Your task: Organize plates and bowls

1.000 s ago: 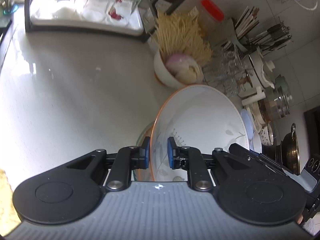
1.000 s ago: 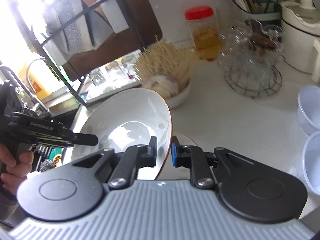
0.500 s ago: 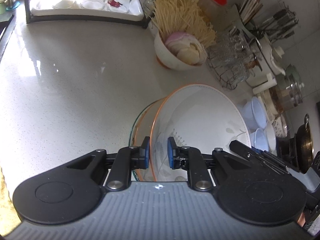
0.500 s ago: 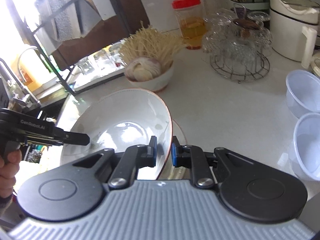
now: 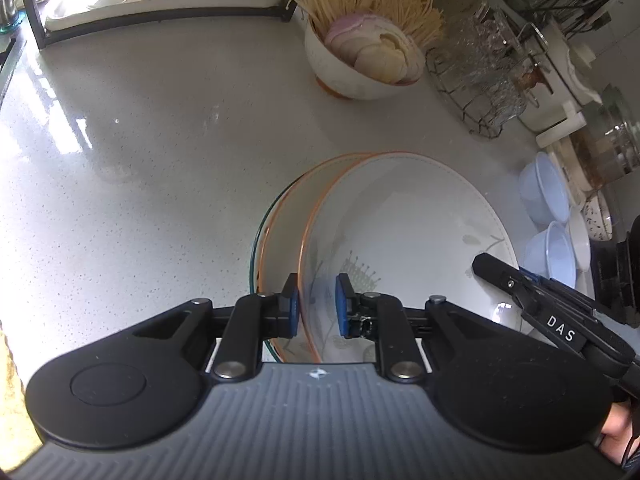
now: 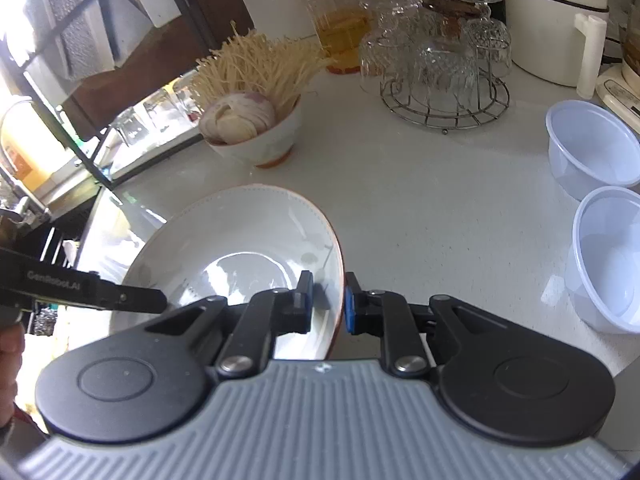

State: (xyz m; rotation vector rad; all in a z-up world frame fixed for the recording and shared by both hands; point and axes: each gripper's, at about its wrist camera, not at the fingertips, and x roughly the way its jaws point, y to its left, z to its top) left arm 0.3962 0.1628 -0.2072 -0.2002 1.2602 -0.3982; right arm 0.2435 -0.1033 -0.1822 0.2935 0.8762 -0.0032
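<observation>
Here the left tool (image 5: 316,306) straddles the near rim of the white plate (image 5: 404,236), one blue pad outside the orange edge and one inside, the pads near the rim but whether they press it cannot be told from this view. The right tool (image 6: 328,303) straddles the opposite edge of the same plate (image 6: 240,240) the same way, its pads slightly apart from the rim, so a firm clamp cannot be confirmed there either. The plate sits tilted over a second orange-rimmed plate (image 5: 276,240) that shows just to the left of the left tool's tips, with a glass-green edge under it; whether the upper plate touches the lower one is unclear. Ahead of both tools on the speckled tabletop (image 5: 140,152) stands a bowl of noodles and sliced onion (image 6: 256,120). To the right of the right tool sit two pale blue plastic bowls (image 6: 600,208), side by side. Farther ahead of the right tool a wire rack of upturned glasses (image 6: 440,68) stands beside a red-lidded jar (image 6: 336,20).
</observation>
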